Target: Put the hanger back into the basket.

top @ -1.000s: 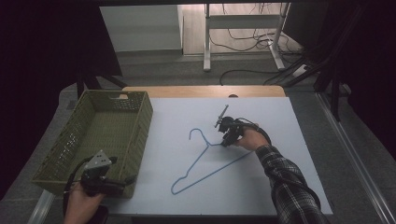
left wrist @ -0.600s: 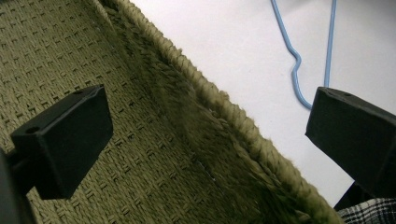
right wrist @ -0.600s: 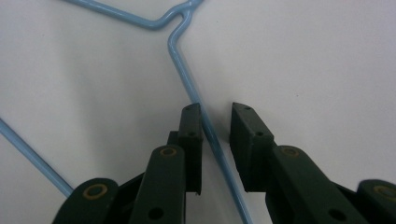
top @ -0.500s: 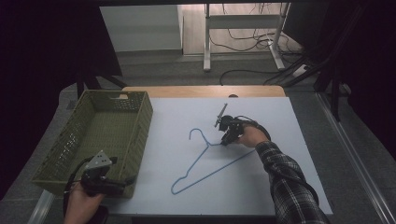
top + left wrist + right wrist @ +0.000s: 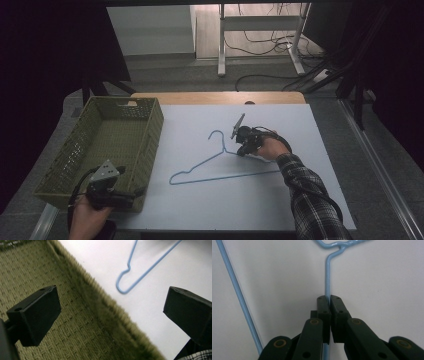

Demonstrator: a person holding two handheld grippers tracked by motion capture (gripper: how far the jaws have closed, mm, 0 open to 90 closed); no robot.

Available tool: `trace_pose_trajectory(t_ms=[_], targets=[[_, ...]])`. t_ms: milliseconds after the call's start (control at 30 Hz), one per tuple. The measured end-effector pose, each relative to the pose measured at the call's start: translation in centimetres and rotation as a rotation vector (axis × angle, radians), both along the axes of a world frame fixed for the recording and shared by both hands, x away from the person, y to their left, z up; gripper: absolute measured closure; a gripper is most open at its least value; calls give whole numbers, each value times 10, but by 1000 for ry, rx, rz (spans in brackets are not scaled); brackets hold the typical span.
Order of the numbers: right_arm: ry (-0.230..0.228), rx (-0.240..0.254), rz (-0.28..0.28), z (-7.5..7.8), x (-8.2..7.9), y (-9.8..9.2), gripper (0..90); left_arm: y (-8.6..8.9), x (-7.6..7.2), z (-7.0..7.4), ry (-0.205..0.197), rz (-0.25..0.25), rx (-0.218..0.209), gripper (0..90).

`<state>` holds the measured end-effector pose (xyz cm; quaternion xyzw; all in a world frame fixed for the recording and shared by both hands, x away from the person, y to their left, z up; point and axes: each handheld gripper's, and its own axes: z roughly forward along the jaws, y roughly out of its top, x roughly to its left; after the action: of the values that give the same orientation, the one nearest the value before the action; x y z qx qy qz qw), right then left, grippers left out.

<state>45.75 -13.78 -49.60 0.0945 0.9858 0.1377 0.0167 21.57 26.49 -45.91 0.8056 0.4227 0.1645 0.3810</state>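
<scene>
A light-blue wire hanger [image 5: 225,176] lies flat on the white tabletop [image 5: 200,210], hook [image 5: 216,134] pointing away from me. My right gripper [image 5: 242,150] is shut on the hanger's sloping arm just below the neck; the right gripper view has the wire [image 5: 328,272] pinched between the closed jaws of my right gripper [image 5: 329,300]. My left gripper [image 5: 137,192] is held open at the near right corner of an olive woven basket [image 5: 155,135]. From my left gripper [image 5: 111,297], I see the basket's wall [image 5: 62,322] and the hanger's end loop [image 5: 125,282].
The basket is empty and takes up the table's left side. A wooden strip [image 5: 215,98] runs along the far edge. Beyond it are desk legs [image 5: 221,45] and cables on the floor. A plaid sleeve [image 5: 310,195] reaches in from the bottom right.
The hanger has turned: its left end swung away from the front edge, so the long bar now lies nearly across the table. Both grippers stayed almost in place.
</scene>
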Motion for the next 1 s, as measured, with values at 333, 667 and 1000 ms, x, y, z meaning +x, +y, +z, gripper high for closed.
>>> trace_pose_trajectory(t_ms=[333, 667, 1000], targets=[[-55, 41, 9, 13, -16, -5, 869, -42, 11, 28, -19, -65, 39, 14], [-96, 69, 0, 32, -31, -8, 869, -117, 53, 29, 78, -182, 67, 25], [-126, 94, 2, 42, -42, -11, 868, -160, 108, -6, 147, -214, 70, 183]])
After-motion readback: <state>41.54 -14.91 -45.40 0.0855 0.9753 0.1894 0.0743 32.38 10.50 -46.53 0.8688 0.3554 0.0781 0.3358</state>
